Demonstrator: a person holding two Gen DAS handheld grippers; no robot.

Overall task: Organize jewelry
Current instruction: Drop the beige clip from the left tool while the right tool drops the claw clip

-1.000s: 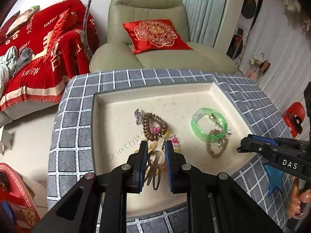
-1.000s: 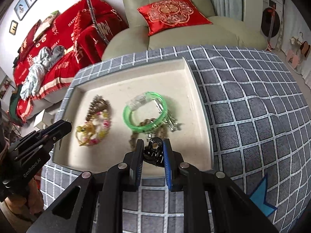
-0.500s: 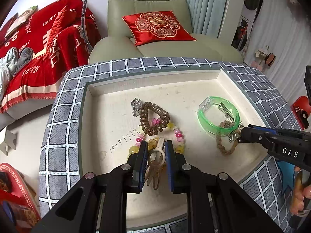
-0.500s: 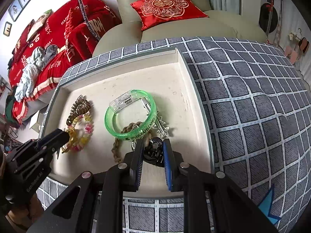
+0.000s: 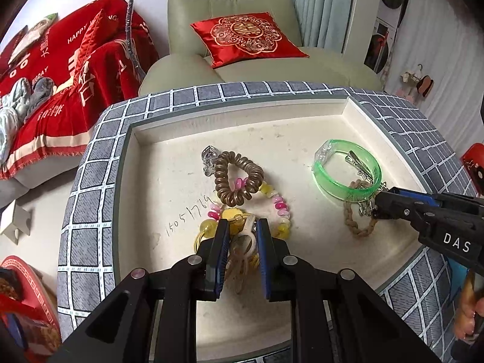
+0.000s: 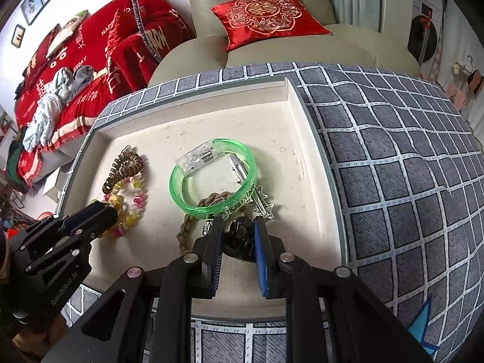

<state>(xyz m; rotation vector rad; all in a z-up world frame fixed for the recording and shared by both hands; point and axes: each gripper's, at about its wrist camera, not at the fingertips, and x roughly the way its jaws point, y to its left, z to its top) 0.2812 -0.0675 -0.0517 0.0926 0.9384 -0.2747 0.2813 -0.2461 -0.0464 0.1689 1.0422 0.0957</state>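
Cream-coloured felt lines the shallow tray [image 5: 169,163] sunk into the grey checked ottoman, and both grippers are low over it right now. On the left side, the left gripper [image 5: 241,227] has its blue pads pinched on a pale cream hair clip [image 5: 244,243], hanging just over the yellow and pink beaded bracelet [image 5: 279,208], which lies tangled with a brown spiral hair tie [image 5: 237,178] and a small silver charm [image 5: 208,157]. Over on the right, the right gripper [image 6: 237,227] is clamped on a small black round piece [image 6: 240,237], nose right up against the translucent green bangle [image 6: 211,178], the braided tan cord [image 6: 193,217] and a silver star-tipped clip [image 6: 260,202].

So two piles are forming, and each hand looks to be carrying one more piece to its heap. My read: the good move here is to go down gently until the piece rests on the felt, then ease the pads apart, not drop from height. The clip's loose prongs could snag the beads; set it just beside them. Same for the black piece: the chain and cord near the tips could catch on withdrawal, so back straight out.
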